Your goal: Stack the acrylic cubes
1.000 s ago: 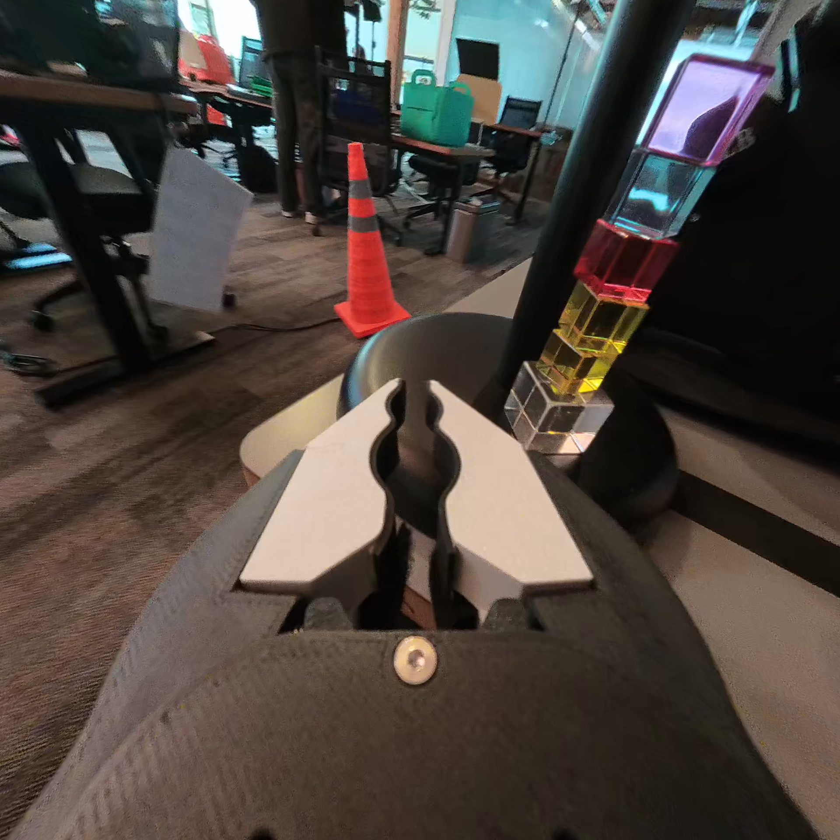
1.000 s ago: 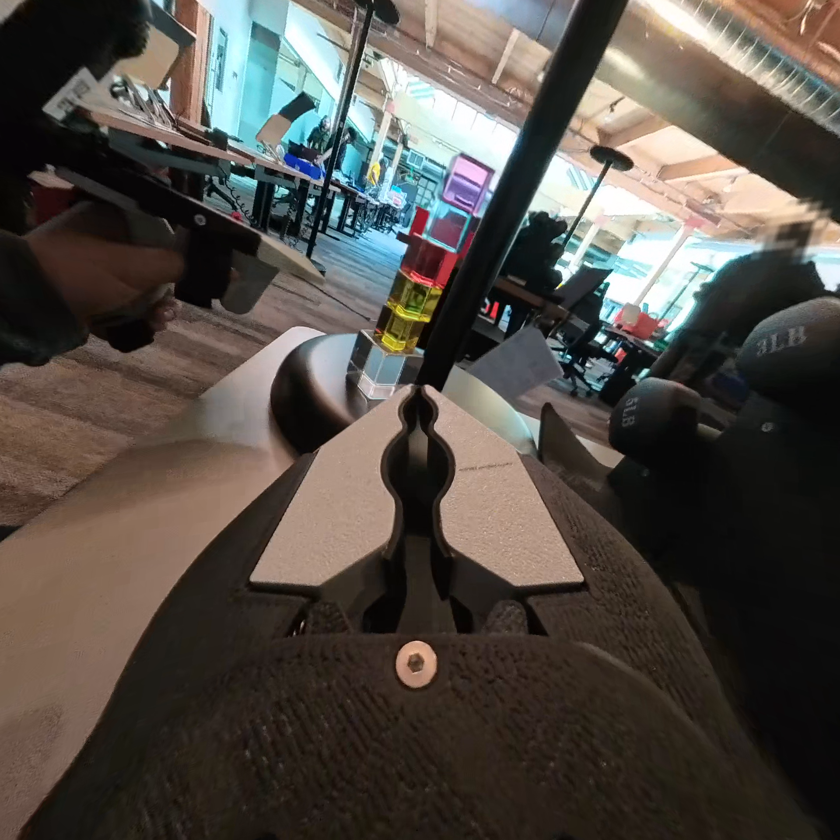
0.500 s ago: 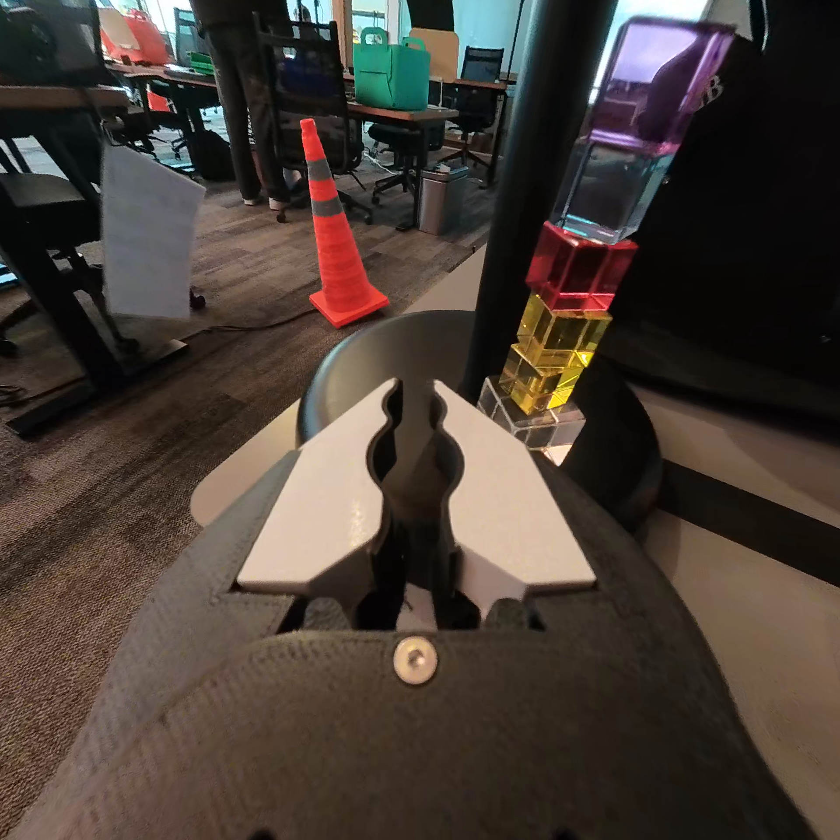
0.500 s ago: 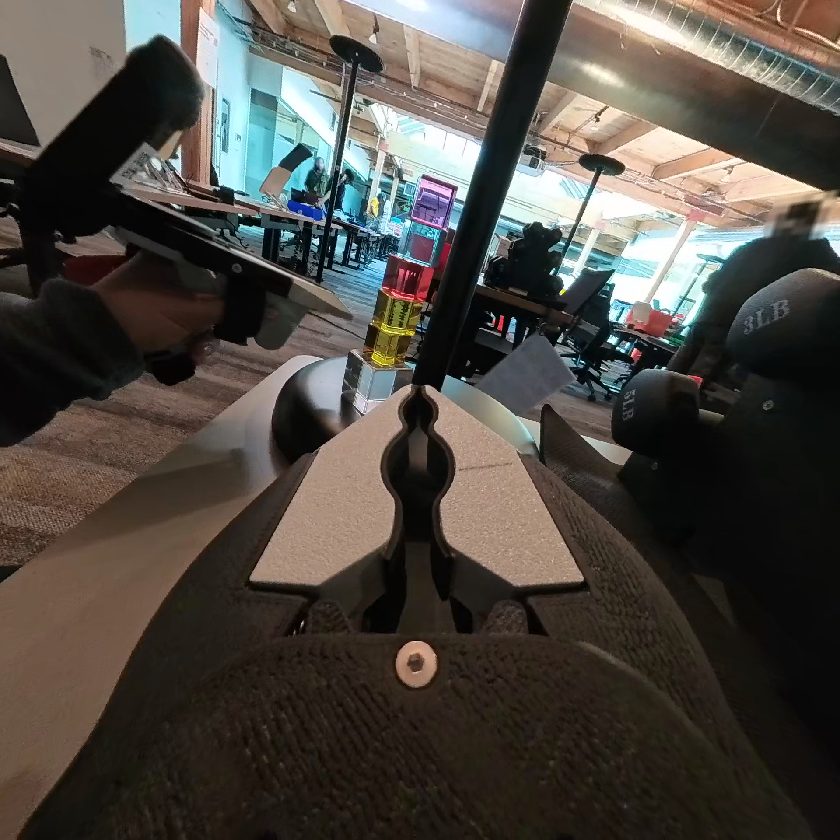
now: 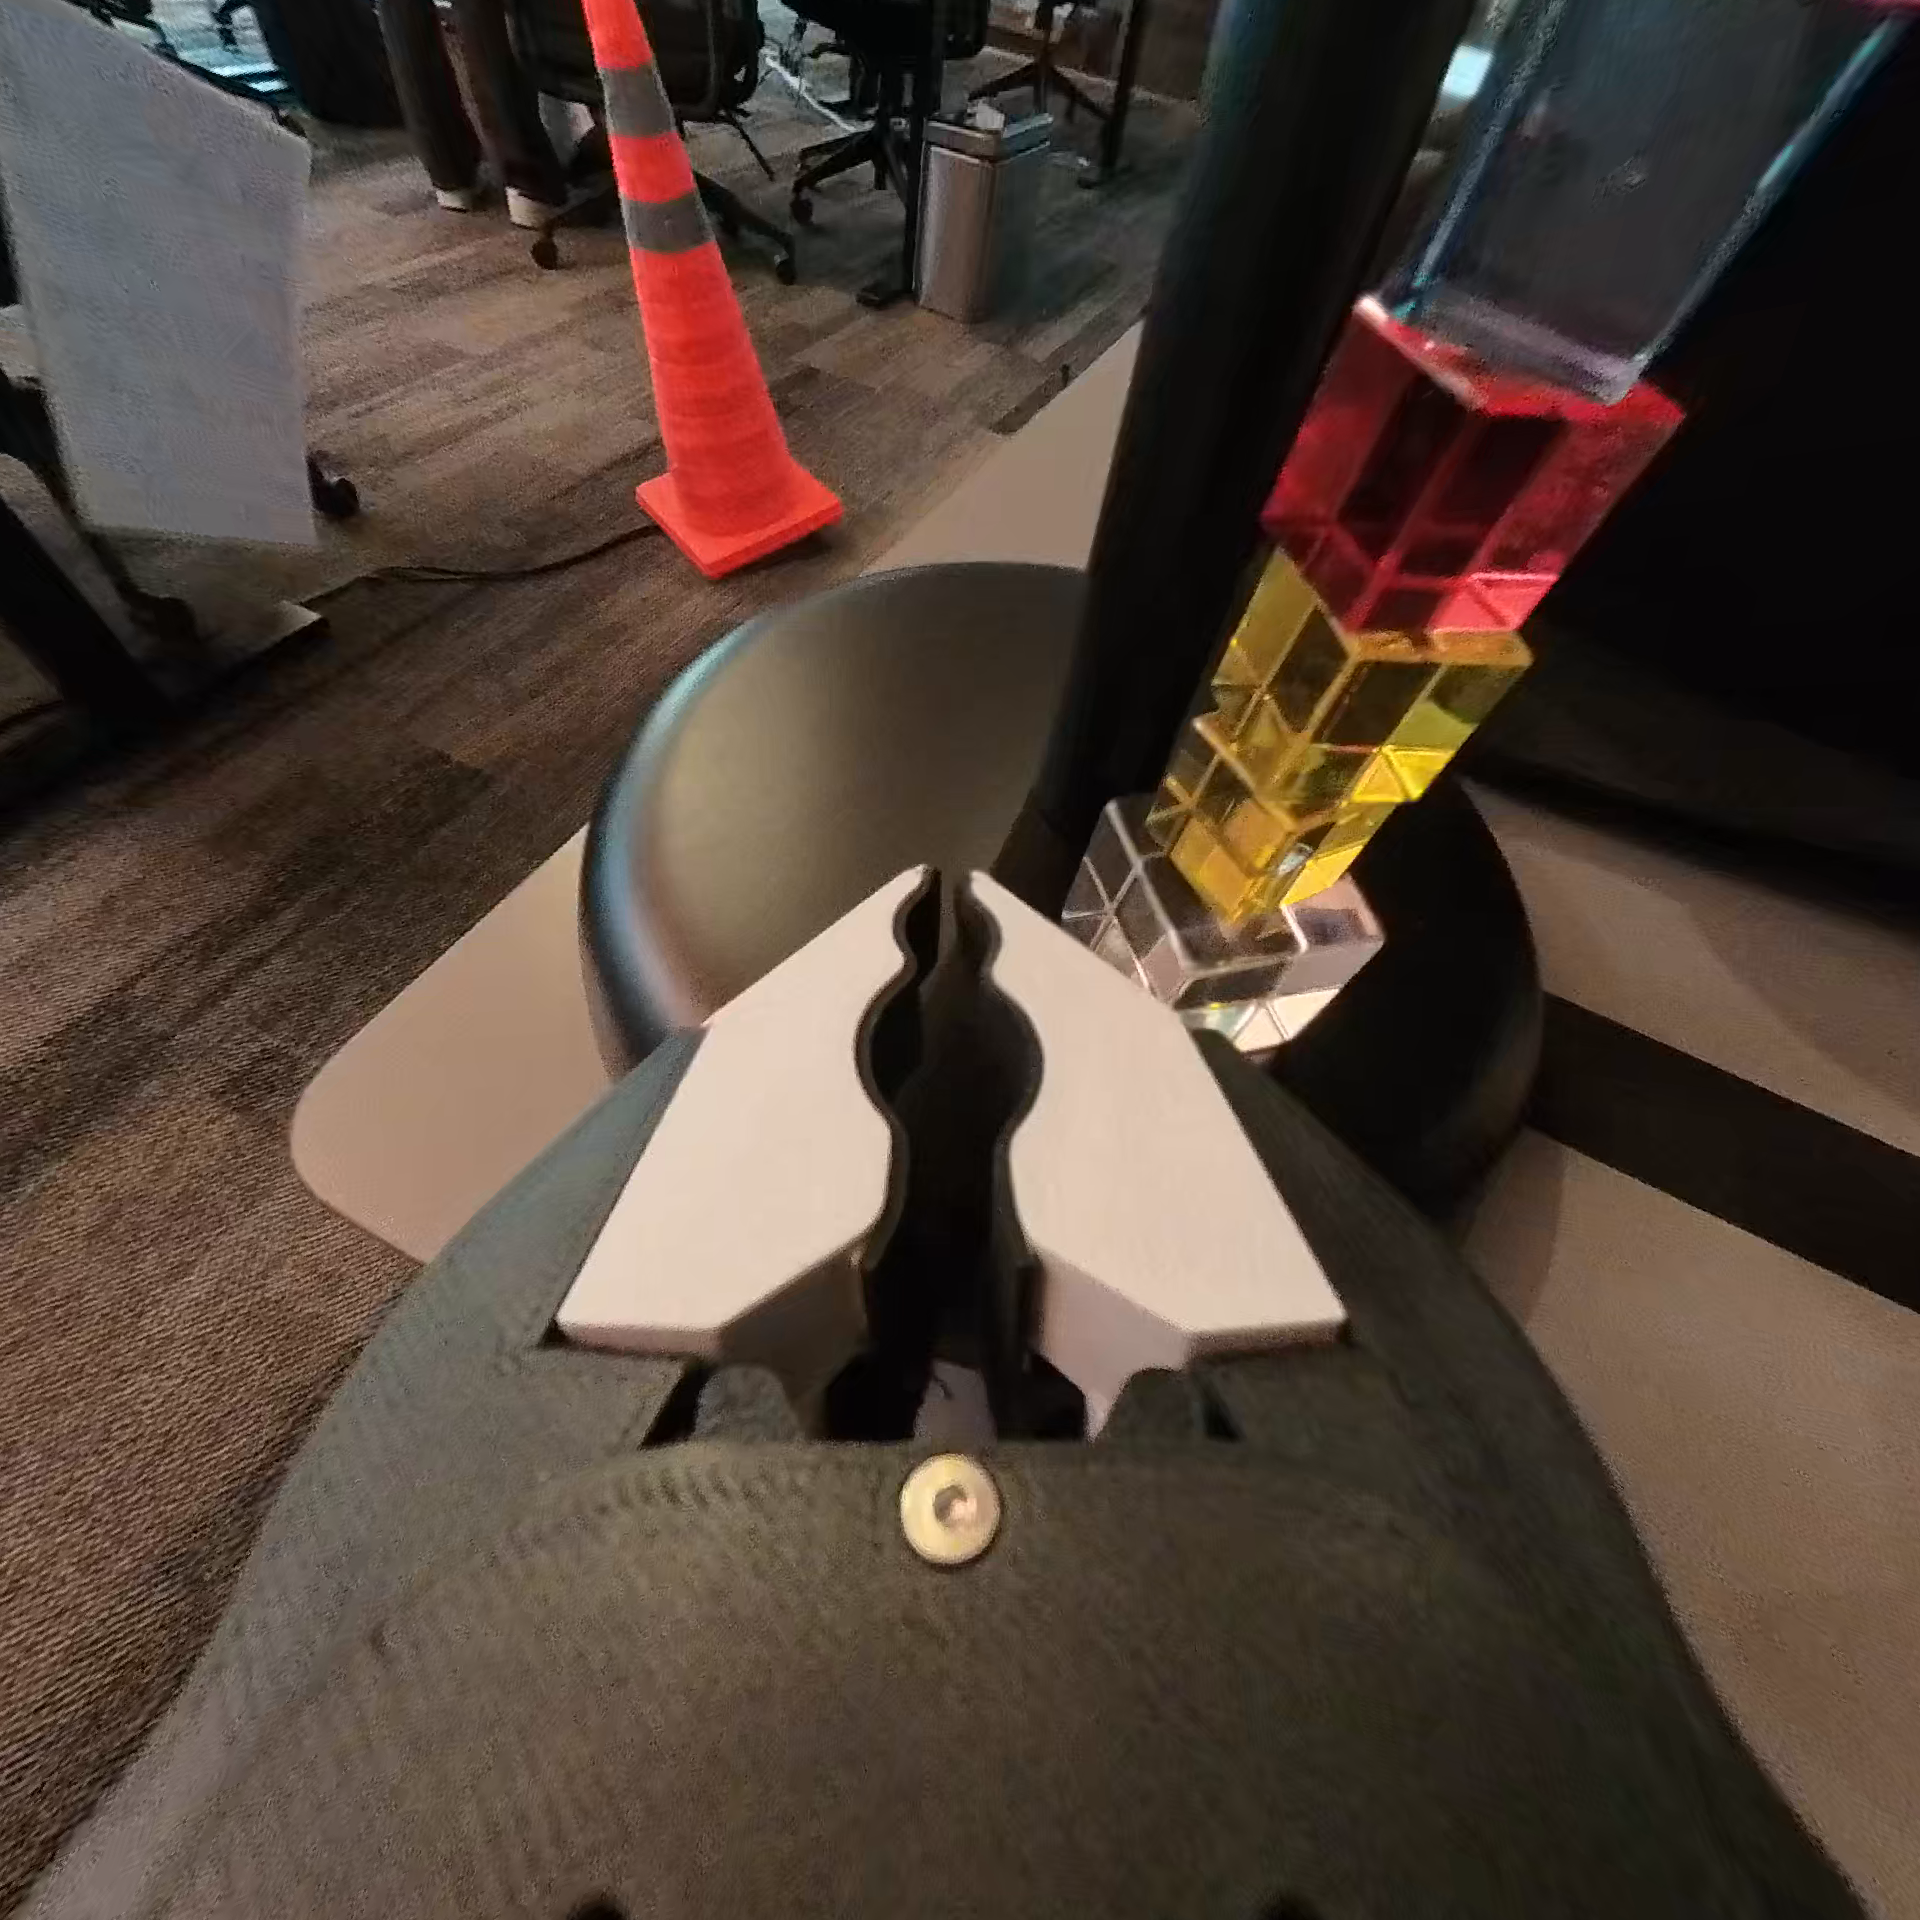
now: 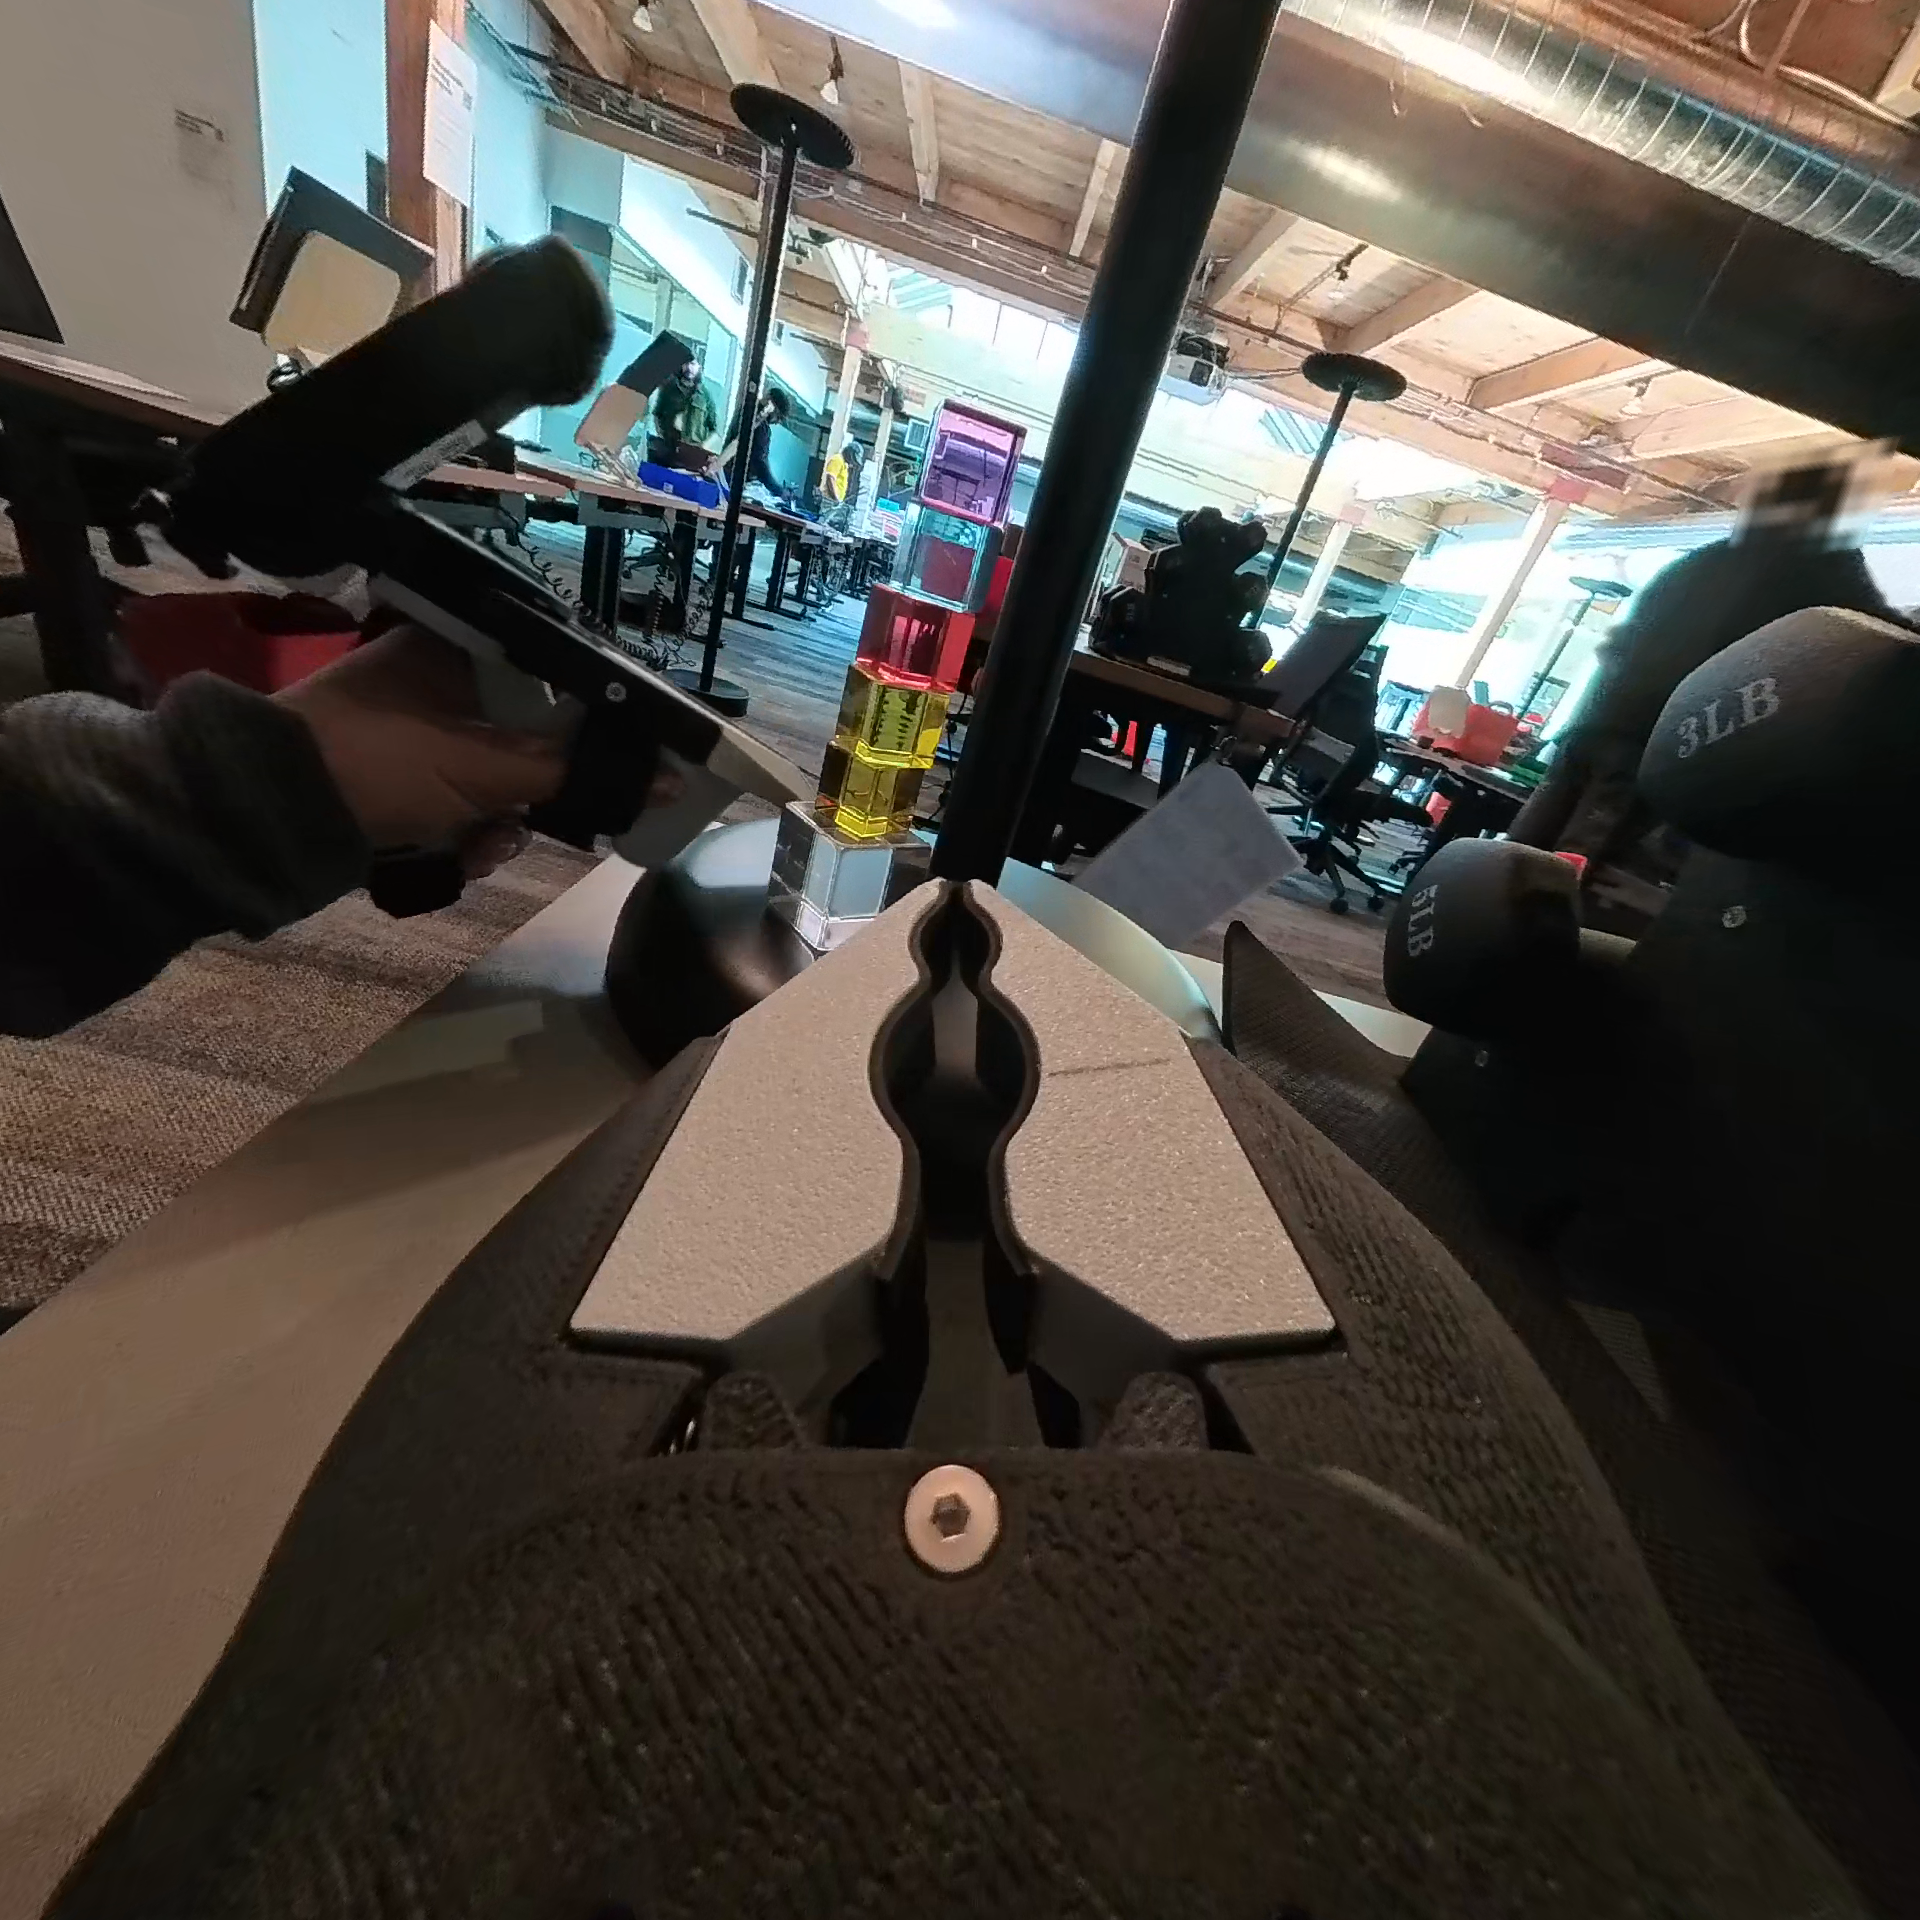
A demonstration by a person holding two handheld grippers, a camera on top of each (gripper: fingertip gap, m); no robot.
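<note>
Stack: a tower of see-through cubes (image 6: 899, 665) stands on the black round base (image 5: 831, 769) of a floor pole (image 6: 1081, 447), just beside the pole at its 9 o'clock in the right wrist view. From the bottom: a clear cube (image 5: 1195, 935), two yellow cubes (image 5: 1320, 748), a red cube (image 5: 1455, 488), a pale blue cube (image 6: 951, 551) and a purple cube (image 6: 971, 462) on top.
Progress: six cubes are up, each turned a little off the one below; I see no loose cube lying about, and whether more belong on it I cannot tell.
Left gripper: the left gripper (image 5: 951, 883) sits low at the tower's 7 o'clock, close to the clear cube but apart from it, its jaws nearly closed on nothing. A hand (image 6: 436, 748) in a dark sleeve holds it.
Right gripper: the right gripper (image 6: 956, 888) points at the foot of the pole, jaws clenched with nothing between them.
Surface: the base rests on a pale grey platform (image 5: 457, 1081) with a rounded corner; dark rounded weights (image 6: 1766, 769) sit at 3 o'clock of the right gripper.
Room: an open workshop with brown carpet (image 5: 208, 935), an orange traffic cone (image 5: 707, 343) at 11 o'clock of the left gripper, a metal bin (image 5: 971, 218), desks, office chairs, a hanging sheet of paper (image 5: 156, 312), exposed ceiling beams and a duct (image 6: 1558, 135), and people at far desks.
</note>
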